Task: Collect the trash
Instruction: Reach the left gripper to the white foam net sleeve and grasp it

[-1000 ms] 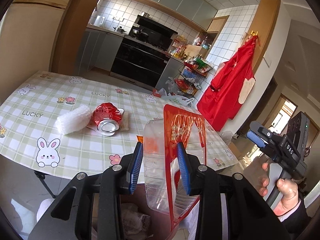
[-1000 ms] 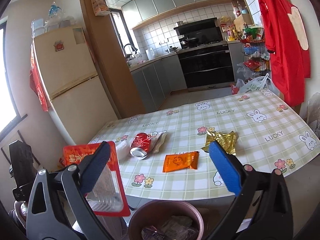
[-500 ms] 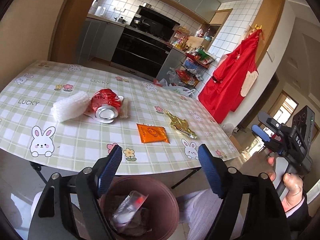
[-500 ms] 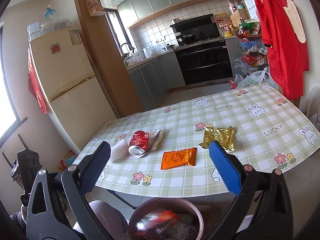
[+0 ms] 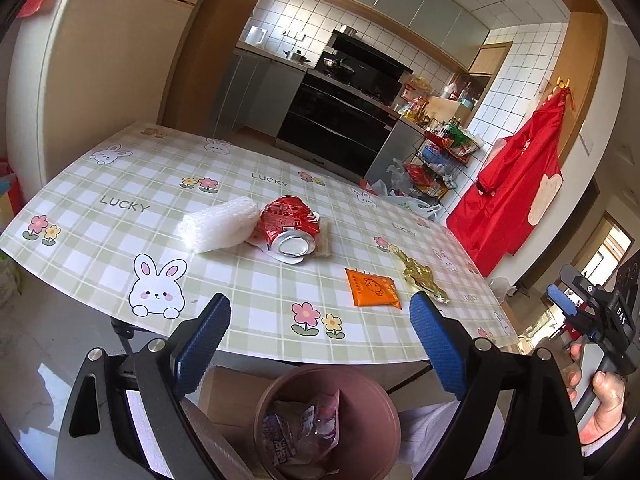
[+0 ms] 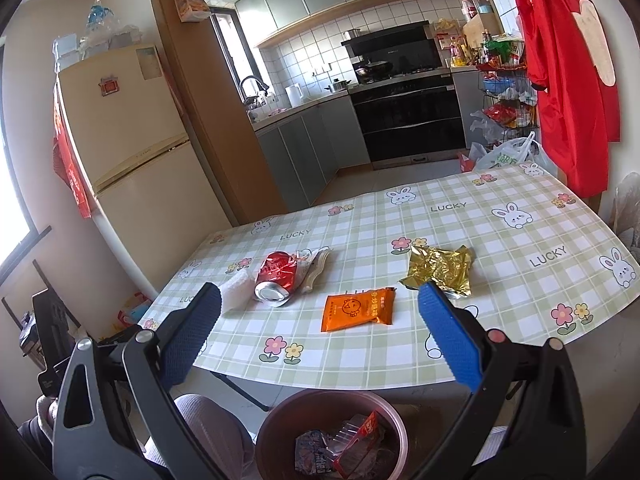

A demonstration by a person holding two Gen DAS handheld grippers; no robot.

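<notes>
Above the bin (image 5: 384, 412), my left fingers (image 5: 320, 344) have just been opening, now wide and empty. On the table (image 5: 120, 248) at one o'clock lies the orange packet (image 5: 372, 293): light, flat, slippery; pinch its near edge.

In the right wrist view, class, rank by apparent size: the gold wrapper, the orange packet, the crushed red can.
1-2. gold wrapper and orange packet: too alike to rank.
3. crushed red can, smallest, though it lies slightly farther away, so this is unsure.
</notes>
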